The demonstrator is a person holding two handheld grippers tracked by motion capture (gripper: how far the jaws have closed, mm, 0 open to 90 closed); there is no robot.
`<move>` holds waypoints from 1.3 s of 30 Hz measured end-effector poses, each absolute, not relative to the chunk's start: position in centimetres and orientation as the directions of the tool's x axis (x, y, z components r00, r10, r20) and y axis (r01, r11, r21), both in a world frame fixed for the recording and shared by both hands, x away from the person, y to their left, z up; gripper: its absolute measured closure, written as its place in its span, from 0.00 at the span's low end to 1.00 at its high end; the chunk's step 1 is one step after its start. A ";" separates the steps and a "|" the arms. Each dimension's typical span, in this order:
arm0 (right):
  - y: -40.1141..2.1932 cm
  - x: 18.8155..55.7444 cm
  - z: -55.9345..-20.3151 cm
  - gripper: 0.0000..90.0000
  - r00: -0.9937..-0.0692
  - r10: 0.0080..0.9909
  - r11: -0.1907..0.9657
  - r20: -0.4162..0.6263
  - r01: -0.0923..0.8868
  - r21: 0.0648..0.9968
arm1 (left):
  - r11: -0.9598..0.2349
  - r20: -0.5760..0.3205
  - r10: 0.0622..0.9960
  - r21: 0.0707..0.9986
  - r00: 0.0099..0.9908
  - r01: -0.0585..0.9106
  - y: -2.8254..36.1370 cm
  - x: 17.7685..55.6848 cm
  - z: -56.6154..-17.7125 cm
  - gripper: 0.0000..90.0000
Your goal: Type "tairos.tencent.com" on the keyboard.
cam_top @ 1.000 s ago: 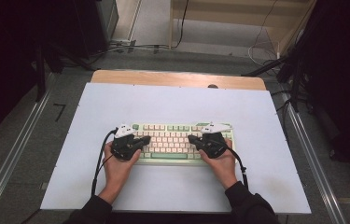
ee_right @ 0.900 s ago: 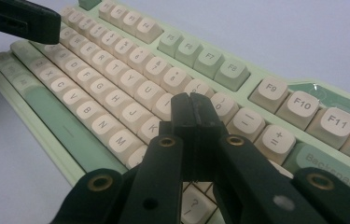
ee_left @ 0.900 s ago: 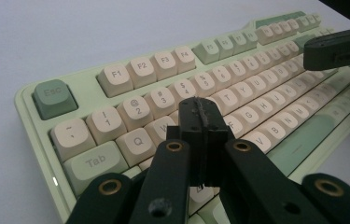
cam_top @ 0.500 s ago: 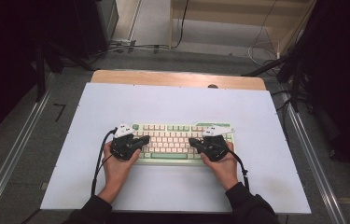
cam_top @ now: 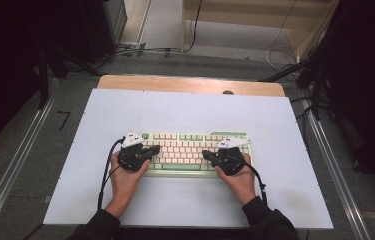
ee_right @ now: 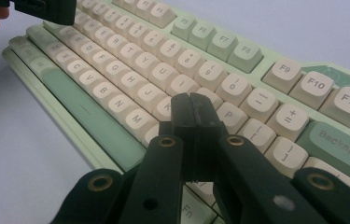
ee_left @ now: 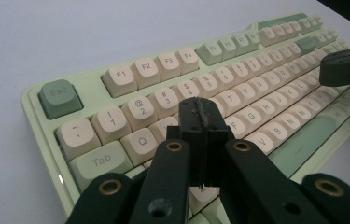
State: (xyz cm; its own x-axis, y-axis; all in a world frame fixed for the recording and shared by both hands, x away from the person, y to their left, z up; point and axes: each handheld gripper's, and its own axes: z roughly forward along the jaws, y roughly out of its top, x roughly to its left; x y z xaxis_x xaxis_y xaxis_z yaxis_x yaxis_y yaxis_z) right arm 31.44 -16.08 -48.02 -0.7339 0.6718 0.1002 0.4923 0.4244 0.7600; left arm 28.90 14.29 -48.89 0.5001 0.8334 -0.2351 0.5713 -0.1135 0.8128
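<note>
Over keyboard (cam_top: 195, 152) | left hand-held gripper (cam_top: 151, 150) pressed together (empty) | right hand-held gripper (cam_top: 208, 155) likewise

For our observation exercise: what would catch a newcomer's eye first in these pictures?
A pale green keyboard with cream keys lies in the middle of the white table. At each end of it a hand holds a black gripper, the left gripper and the right gripper, fingers shut and poised over the letter keys. Dark floor and cables lie beyond the table.
</note>
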 end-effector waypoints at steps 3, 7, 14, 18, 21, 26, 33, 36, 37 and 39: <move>-16.1 31.4 -48.1 0.98 -0.734 0.672 0.428 0.100 0.495 0.756 | -0.113 -0.237 0.833 0.813 0.500 0.572 14.3 28.9 -48.9 1.00; -16.1 31.3 -48.2 0.98 -0.739 0.666 0.436 0.101 0.495 0.752 | -0.114 -0.236 0.832 0.812 0.501 0.573 14.3 28.9 -48.9 1.00; -16.0 31.2 -48.4 0.98 -0.739 0.666 0.446 0.097 0.500 0.743 | -0.113 -0.238 0.832 0.811 0.501 0.573 14.3 28.9 -48.9 1.00; -16.0 31.2 -48.5 0.98 -0.740 0.666 0.450 0.094 0.499 0.741 | -0.114 -0.237 0.831 0.812 0.503 0.572 14.3 28.9 -48.9 1.00; -16.0 31.2 -48.6 0.98 -0.742 0.664 0.457 0.091 0.500 0.736 | -0.114 -0.237 0.832 0.812 0.501 0.572 14.3 28.9 -48.9 1.00; -15.9 31.1 -48.9 0.98 -0.746 0.660 0.472 0.090 0.505 0.723 | -0.114 -0.235 0.833 0.813 0.501 0.571 14.3 28.8 -48.9 1.00; -16.4 31.2 -48.4 0.98 -0.735 0.672 0.441 0.088 0.493 0.750 | -0.111 -0.238 0.833 0.813 0.499 0.572 14.3 28.9 -48.9 1.00; -16.4 31.3 -48.4 0.98 -0.733 0.674 0.435 0.089 0.491 0.754 | -0.114 -0.236 0.833 0.812 0.501 0.572 14.2 28.9 -48.9 1.00; -16.4 31.3 -48.4 0.98 -0.732 0.675 0.432 0.089 0.491 0.756 | -0.113 -0.237 0.832 0.812 0.501 0.573 14.2 28.9 -48.9 1.00; -16.5 31.3 -48.4 0.98 -0.731 0.676 0.429 0.091 0.491 0.758 | -0.113 -0.237 0.833 0.812 0.501 0.573 14.2 28.9 -48.9 1.00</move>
State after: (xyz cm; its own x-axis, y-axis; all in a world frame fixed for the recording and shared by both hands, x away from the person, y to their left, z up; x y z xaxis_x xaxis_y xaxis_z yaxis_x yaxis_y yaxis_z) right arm 31.29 -16.45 -48.37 -0.7312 0.6761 0.0906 0.4909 0.4292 0.7582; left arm 28.89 14.24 -48.93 0.5006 0.8327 -0.2368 0.5727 -0.1134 0.8119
